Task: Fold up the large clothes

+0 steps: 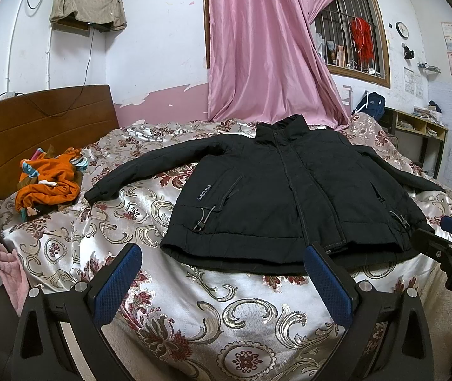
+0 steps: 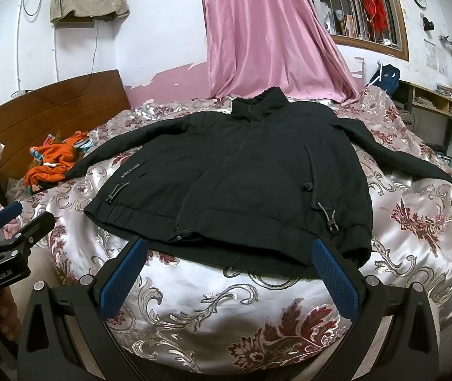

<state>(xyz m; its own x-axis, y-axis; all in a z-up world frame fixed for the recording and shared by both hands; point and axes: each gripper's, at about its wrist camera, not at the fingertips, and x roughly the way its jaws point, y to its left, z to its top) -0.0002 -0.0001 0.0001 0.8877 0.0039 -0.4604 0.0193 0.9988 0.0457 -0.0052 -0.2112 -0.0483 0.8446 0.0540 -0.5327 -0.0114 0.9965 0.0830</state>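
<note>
No fold looks begun: the black jacket [image 1: 276, 190] lies front up and zipped on the bed [image 1: 226, 311], collar toward the far edge by the pink curtain [image 1: 257, 47], hem toward the near edge, both sleeves stretched out sideways. Sleeves and body all remain to be folded. The left tongs [image 1: 226, 273] and the right tongs [image 2: 229, 270] hover spread wide above the near edge, just short of the hem, holding nothing. Bare quilt flanks the jacket; an orange clothes pile [image 1: 48, 184] near the headboard [image 1: 42, 127] sits just beside one cuff, crowding that side slightly.
</note>
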